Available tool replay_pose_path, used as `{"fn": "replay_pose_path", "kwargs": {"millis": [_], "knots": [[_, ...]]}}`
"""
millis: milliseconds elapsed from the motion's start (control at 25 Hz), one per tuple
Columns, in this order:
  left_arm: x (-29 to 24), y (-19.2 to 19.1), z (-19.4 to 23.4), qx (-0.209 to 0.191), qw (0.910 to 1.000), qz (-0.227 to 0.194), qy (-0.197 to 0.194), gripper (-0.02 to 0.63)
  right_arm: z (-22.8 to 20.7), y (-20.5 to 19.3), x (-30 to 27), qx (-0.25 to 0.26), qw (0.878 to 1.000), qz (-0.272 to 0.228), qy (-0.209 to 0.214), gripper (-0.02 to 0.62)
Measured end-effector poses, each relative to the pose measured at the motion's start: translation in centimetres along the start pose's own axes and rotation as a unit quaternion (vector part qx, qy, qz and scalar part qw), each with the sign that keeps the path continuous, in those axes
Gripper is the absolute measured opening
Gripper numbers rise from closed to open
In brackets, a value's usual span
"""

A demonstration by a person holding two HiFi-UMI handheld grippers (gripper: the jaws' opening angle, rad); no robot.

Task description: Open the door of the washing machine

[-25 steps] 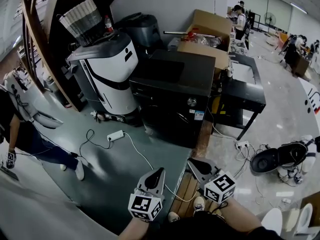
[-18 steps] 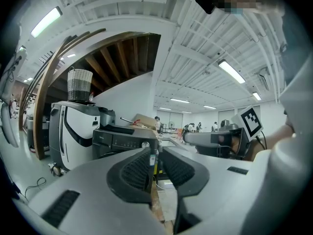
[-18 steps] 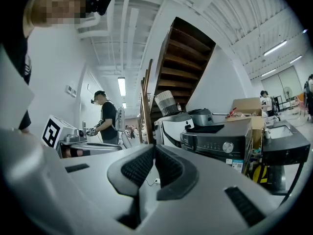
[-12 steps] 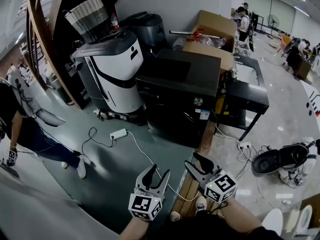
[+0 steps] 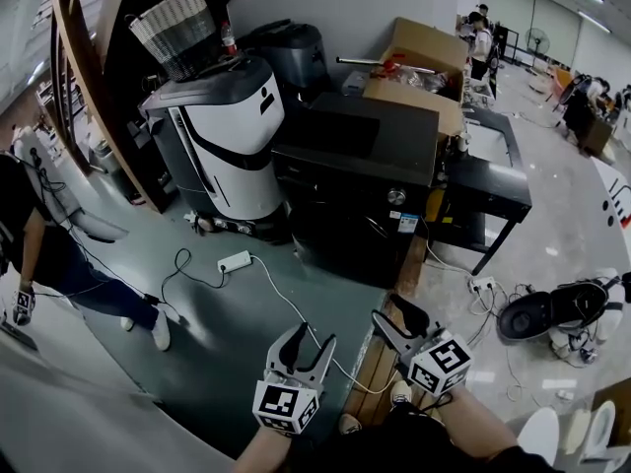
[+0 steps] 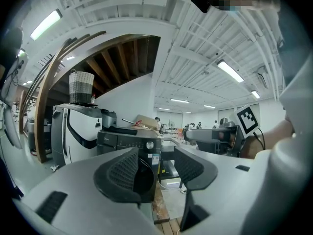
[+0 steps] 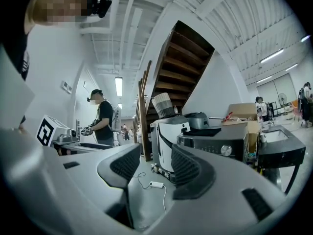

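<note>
Ahead, black washing machine (image 5: 357, 141), door (image 5: 340, 227) shut.

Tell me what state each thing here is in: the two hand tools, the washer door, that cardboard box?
left gripper, open; jaws have just been opening, nothing between them
right gripper, open; jaws have just been opening, nothing between them
washing machine door, shut, neither gripper near it
cardboard box, top flaps open

The washing machine (image 5: 345, 200) is black, the basket (image 5: 178, 31) white with dark lines.
</note>
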State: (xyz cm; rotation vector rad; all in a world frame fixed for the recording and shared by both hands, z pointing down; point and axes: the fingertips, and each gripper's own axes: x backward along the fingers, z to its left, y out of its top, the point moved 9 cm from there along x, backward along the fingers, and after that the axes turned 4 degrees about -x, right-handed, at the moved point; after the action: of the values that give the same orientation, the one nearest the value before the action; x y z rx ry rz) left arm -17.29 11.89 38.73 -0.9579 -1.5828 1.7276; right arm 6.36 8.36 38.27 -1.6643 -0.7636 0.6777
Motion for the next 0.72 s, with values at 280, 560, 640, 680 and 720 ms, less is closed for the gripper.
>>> {"fn": "replay_pose_path", "kwargs": {"millis": [280, 560, 640, 680, 720], "knots": [[-0.5, 0.1, 0.7, -0.001, 1.0, 0.0, 0.008, 0.238, -1.0, 0.4, -1.1, 0.011, 1.0, 0.0, 0.003, 0.209], [-4.0, -0.3, 0.2, -0.005, 0.9998, 0.01, 0.019, 0.247, -4.9, 0.7, -2.4, 0.02, 1.0, 0.005, 0.018, 0.216], [-5.5, -0.3, 0.1, -0.002, 0.9997, 0.008, 0.023, 0.252, -6.6, 0.7, -2.8, 0.018, 1.0, 0.005, 0.022, 0.22], [-6.4, -0.3, 0.0, -0.001, 0.9997, 0.008, 0.025, 0.253, -7.5, 0.7, -3.1, 0.016, 1.0, 0.004, 0.024, 0.221], [-7.3, -0.3, -0.2, 0.0, 0.9996, 0.008, 0.026, 0.253, -8.6, 0.6, -3.4, 0.014, 1.0, 0.005, 0.026, 0.223]]}}
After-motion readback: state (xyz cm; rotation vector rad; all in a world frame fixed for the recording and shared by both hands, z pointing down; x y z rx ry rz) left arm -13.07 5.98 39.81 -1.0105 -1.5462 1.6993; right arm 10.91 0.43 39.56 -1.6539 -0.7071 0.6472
